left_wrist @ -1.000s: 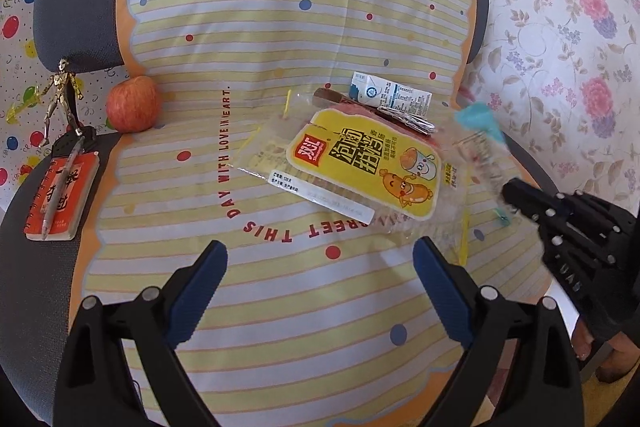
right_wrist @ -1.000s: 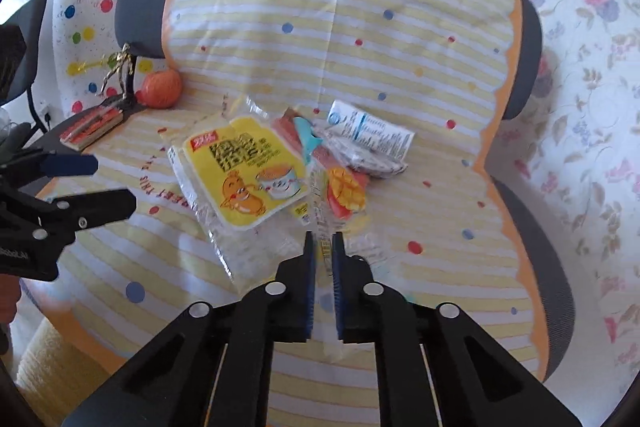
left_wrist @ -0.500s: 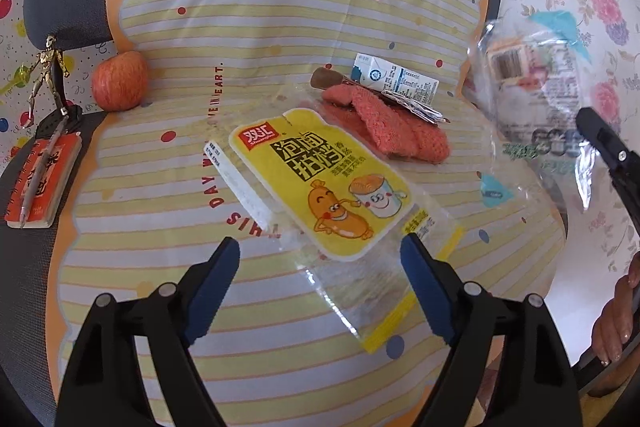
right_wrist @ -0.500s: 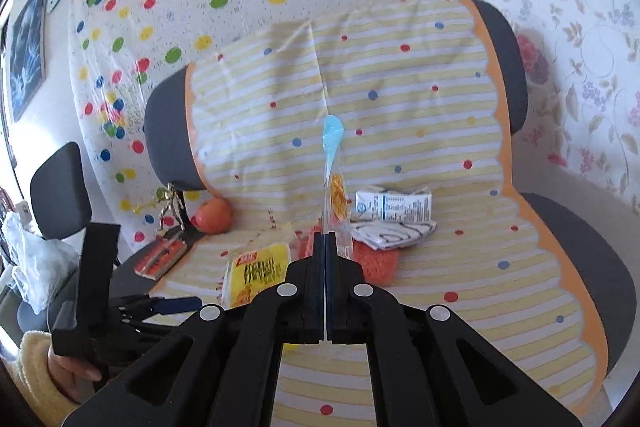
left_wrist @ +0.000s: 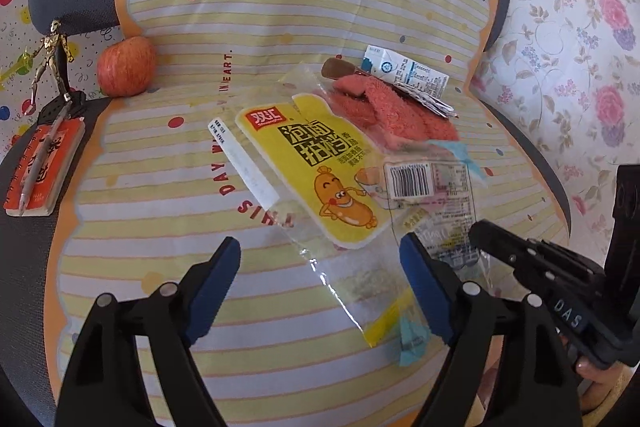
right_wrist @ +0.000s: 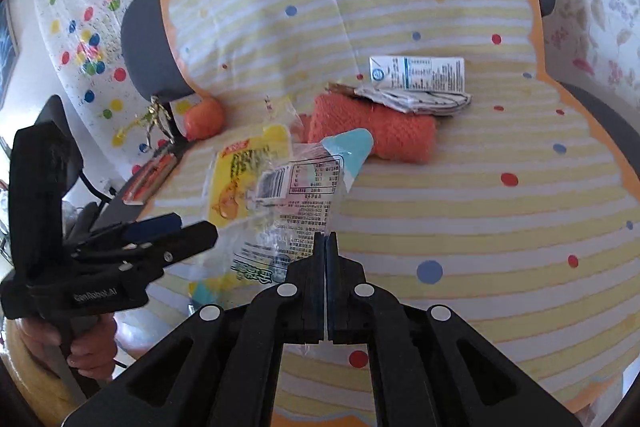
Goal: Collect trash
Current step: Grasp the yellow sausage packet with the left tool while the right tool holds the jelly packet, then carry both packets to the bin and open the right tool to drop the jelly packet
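While the left gripper (left_wrist: 320, 287) tilts down over the striped cloth (left_wrist: 248, 7), its blue pads stand wide apart and are closing, with the clear tail of the yellow wrapper (left_wrist: 320, 183) lying between them, untouched. Beside its right pad hangs a clear wrapper (left_wrist: 436, 203) with a barcode, pinched at its lower edge by the right gripper (left_wrist: 480, 237), which enters from the right edge. A red towel (left_wrist: 400, 115) and a small carton (left_wrist: 408, 71) lie beyond; an apple (left_wrist: 126, 65) and a notebook (left_wrist: 44, 167) sit at the left.

From the right wrist, the right gripper (right_wrist: 325, 239) points down at the cloth (right_wrist: 460, 187), jaws fully closed on the clear wrapper (right_wrist: 296, 195), which rises tilted to the left above the yellow wrapper (right_wrist: 236, 179). The left gripper (right_wrist: 176, 231) reaches in from the left, held by a hand (right_wrist: 76, 343) low at the edge.
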A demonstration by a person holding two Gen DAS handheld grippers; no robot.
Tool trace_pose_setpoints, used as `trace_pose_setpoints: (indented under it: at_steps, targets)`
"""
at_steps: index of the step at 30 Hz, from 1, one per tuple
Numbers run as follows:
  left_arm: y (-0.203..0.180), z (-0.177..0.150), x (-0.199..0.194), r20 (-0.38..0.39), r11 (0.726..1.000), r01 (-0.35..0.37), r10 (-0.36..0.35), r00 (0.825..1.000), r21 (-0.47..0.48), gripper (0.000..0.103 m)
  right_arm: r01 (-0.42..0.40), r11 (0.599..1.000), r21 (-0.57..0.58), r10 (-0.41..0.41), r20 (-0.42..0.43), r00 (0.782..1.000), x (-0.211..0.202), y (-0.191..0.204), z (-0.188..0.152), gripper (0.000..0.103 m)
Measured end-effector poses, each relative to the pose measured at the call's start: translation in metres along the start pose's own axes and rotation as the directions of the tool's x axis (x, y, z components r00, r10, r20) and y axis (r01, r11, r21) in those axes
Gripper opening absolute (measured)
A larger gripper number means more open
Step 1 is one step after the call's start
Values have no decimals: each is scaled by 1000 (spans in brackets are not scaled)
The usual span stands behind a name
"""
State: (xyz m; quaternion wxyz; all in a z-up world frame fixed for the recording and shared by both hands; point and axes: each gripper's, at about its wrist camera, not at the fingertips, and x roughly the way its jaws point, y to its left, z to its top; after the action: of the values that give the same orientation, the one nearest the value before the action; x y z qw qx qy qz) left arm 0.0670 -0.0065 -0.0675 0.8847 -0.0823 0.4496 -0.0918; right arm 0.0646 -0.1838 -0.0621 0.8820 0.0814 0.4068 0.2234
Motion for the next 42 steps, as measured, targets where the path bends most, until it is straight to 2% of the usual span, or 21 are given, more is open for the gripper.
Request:
trace_pose_setpoints:
  at_steps: [4,7,10,12,14,16,18,20,23,25,27,33,38,42]
  targets:
    - [3,6,10,-16,1000,16,-16,1000,-21,77,85,995,-47,-83,28,996,-2,3,-5,1]
    - [1,15,16,-6,995,94,-94,996,-33,73,89,996,-26,-89,4,996,1,-5,-1,2]
    - [1,23,21,12,990,126,-126,992,-63,55,107,994,-18,-107,-2,994,1,-9,1,2]
    - [3,27,20,24,981,171,-169,985,-90,32,113,993,-18,-113,-5,994,1,-10,0,2]
    - [1,28,16,46,970,224,-221,974,-91,17,110,994,-12,-110,-5,994,1,-11,0,2]
    - [-4,28,11,63,964,256,-252,966,-73,11,101,995,0,-101,-2,995,0,-12,-1,2]
    - [-11,27,4,85,966,253,-248,965,-49,3,95,995,15,-95,8,995,-4,-13,1,2]
    - [-19,27,-13,140,976,217,-213,967,-12,0,70,997,27,-71,41,997,-18,-14,3,2]
    - [-29,26,-46,222,985,165,-173,960,51,0,63,998,24,-66,122,990,-52,-13,8,2]
    - [-39,25,-65,248,990,110,-130,960,93,0,87,996,16,-89,175,981,-78,-11,10,2]
    - [-49,21,-79,263,988,87,-117,958,124,0,133,991,8,-132,212,968,-101,-7,10,2]
    - [-87,-9,-107,277,966,113,-177,944,234,0,315,949,3,-305,255,917,-153,-1,-10,2]
    - [-124,-33,-112,234,933,192,-269,934,305,0,400,913,86,-409,222,885,-187,-19,-45,2]
    - [-152,-52,-109,203,905,218,-306,930,364,0,453,876,167,-478,168,862,-208,-36,-76,2]
